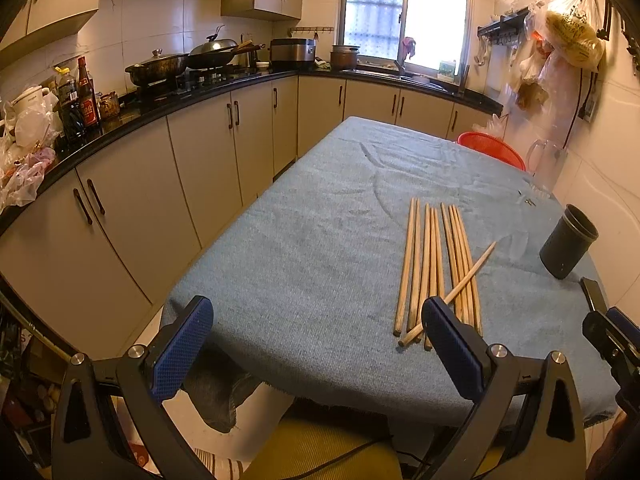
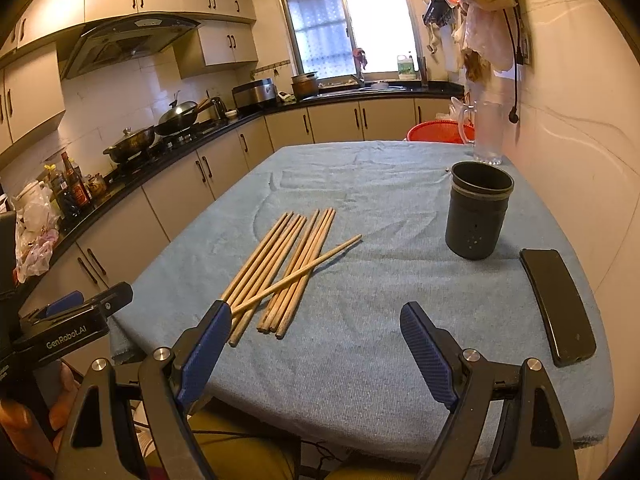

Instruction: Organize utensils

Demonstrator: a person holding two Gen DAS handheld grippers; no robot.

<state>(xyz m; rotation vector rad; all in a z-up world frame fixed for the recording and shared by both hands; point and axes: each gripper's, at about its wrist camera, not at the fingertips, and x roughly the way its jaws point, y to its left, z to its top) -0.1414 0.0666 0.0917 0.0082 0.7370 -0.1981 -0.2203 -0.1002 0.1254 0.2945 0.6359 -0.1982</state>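
Black phone point(image 2: 558, 306) on blue tablecloth point(image 2: 360, 360) — red basket point(image 2: 438, 131), clear jug point(image 2: 488, 132)

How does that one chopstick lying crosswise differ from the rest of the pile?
The crossed chopstick lies diagonally; the other chopsticks run roughly parallel. It rests on top of them, while they lie flat on the blue cloth. All share the same pale wood look.
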